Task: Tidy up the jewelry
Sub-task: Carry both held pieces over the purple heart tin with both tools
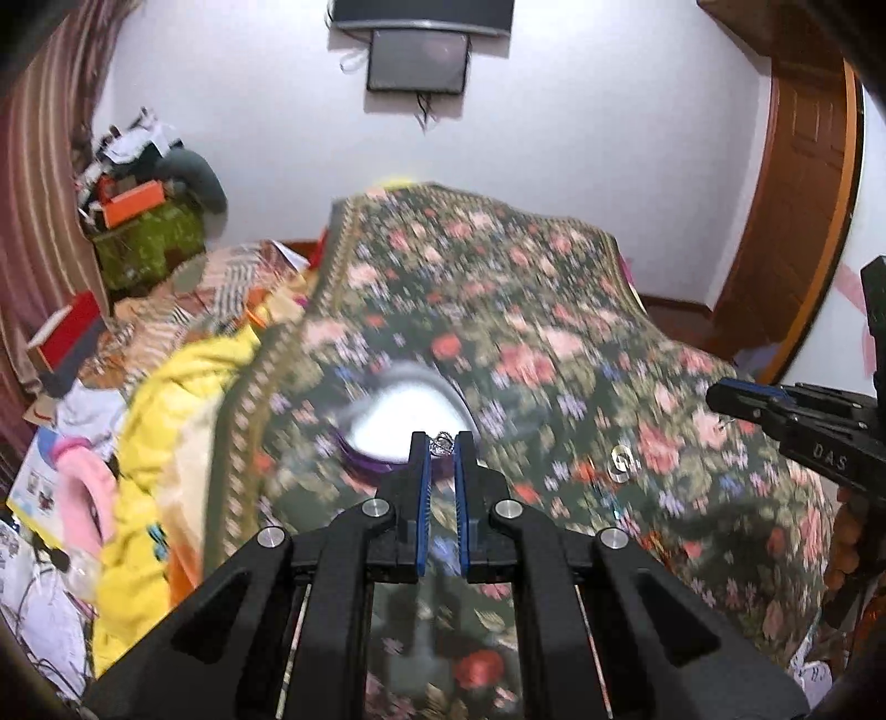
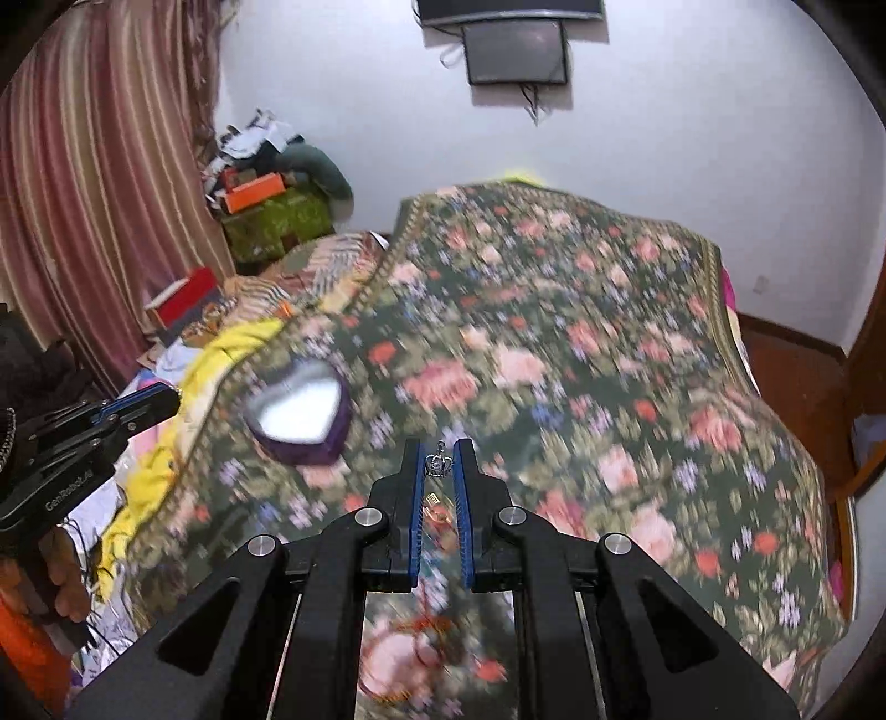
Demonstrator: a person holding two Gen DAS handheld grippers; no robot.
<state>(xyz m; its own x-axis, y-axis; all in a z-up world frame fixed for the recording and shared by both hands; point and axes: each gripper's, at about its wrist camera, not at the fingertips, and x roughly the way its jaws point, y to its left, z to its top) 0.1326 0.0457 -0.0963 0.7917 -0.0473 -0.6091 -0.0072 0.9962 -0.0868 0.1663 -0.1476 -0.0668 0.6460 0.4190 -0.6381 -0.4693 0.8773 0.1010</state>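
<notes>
Heart-shaped jewelry box [image 2: 302,418] sits open on the floral bedspread [image 2: 581,343]: purple outer wall, white lining. Nothing readable inside it; both views are motion-blurred there.

Left gripper [image 1: 443,444]: fingers [image 1: 422,487] nearly closed, pinching a small silver ring [image 1: 442,443] at the tips. In the left wrist view the ring sits right in front of the box [image 1: 410,415], over its near rim; cannot tell if it touches.

Right gripper [image 2: 440,464]: fingers [image 2: 464,498] nearly closed on a small silver crown-shaped charm [image 2: 439,464] with a loop on top. It sits to the right of the box, apart from it, over bedspread.

View differences:
- Left wrist view only: a small clear/silver piece [image 1: 623,461] lying on the bedspread [image 1: 554,332] right of the box, between the two grippers; too blurred to name. Right gripper [image 1: 720,396] enters from the right edge, tips look closed.
- Right wrist view only: gold/orange jewelry [image 2: 437,512] on the bedspread under its own fingers, blurred. Left gripper [image 2: 166,396] seen from the side at the left edge, with part of the person's hand [image 2: 61,576] below it.
- Both: yellow cloth [image 1: 149,443] and clutter along the left side of the bed, striped curtain [image 2: 94,194], dark screen [image 2: 518,50] on the wall.
</notes>
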